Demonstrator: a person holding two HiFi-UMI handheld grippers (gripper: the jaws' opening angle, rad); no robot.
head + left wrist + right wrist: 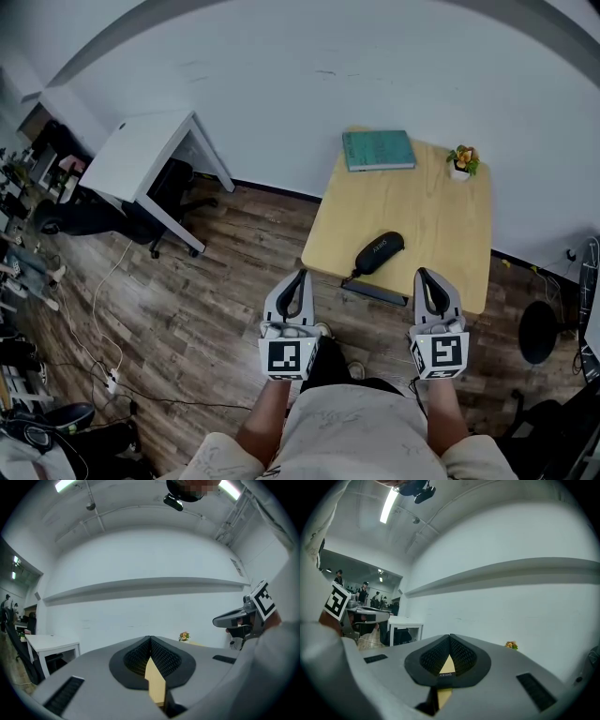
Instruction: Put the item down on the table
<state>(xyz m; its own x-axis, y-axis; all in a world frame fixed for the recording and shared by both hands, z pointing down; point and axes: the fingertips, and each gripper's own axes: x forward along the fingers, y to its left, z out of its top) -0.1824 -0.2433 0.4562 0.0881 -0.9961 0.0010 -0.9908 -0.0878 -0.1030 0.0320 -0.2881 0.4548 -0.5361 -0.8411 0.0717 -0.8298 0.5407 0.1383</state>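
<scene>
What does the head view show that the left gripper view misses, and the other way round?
Only the head view: the teal book and the black case. Only the left gripper view: ceiling lights and the left gripper's shut jaws seen close up. Both: the potted plant, the white desk and the right gripper.

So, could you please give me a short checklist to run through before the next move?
1. Left gripper empty, jaws together: ok.
2. Right gripper empty, jaws together: ok.
3. Black case lying on the table, apart from both grippers: ok.
4. Case fully supported at the table's near edge: cannot tell.
5. Book and potted plant at the far edge, apart from the case: ok.
</scene>
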